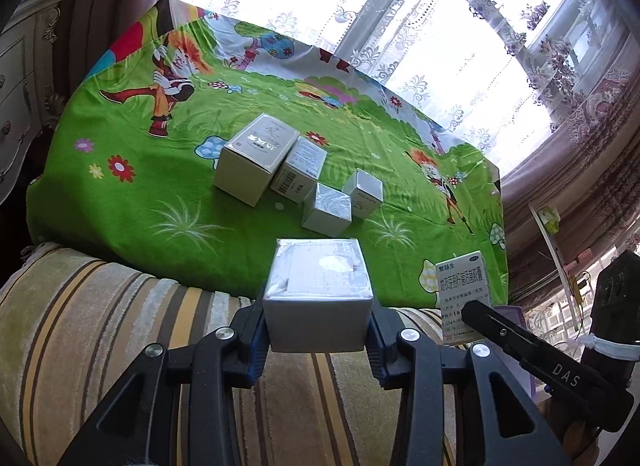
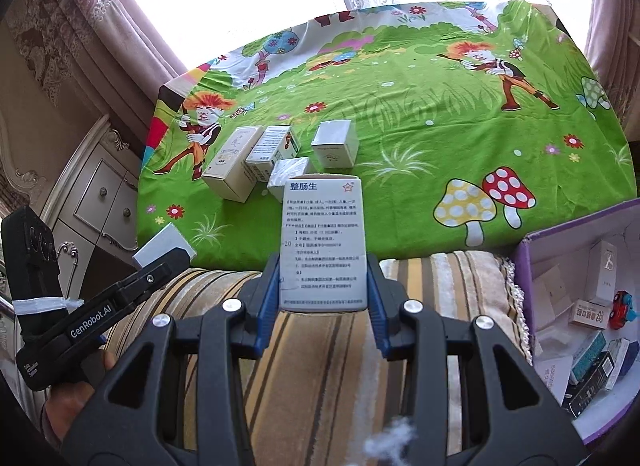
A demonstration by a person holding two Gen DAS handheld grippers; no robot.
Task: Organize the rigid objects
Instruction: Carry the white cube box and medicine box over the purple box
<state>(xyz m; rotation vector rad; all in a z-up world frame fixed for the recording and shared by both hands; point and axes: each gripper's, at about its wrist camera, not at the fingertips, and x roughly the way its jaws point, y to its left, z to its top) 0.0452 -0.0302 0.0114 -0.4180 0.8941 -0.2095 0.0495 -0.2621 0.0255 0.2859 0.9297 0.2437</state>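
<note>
Gripping a small silver-grey box (image 1: 318, 298) between its blue pads, the left gripper (image 1: 318, 340) is partly closed, with the jaws pressing the box's two side faces and its top face turned up toward the camera. The right gripper (image 2: 322, 298) is likewise partly closed on a white medicine carton (image 2: 322, 244), held upright so that its long axis runs forward along the fingers and its printed face shows to the camera. Both grippers hover over the striped cushion (image 2: 320, 366) at the near edge of the green cartoon cloth (image 2: 420, 137); whether a desk or a bed lies under the cloth cannot be told. Farther out on the cloth, four boxes form a loose row: a large beige box (image 1: 254, 157) at the left, a white barcode box (image 1: 300, 169) touching it, then two small silver cubes (image 1: 328, 207) just beside. This row lies directly ahead of both grippers, slightly left of centre in the right wrist view. The purple bin (image 2: 524, 266) of remaining items sits at the near right. Judged from position, the left gripper is nearer the row's open right end, so its box would likely be set down first.
</note>
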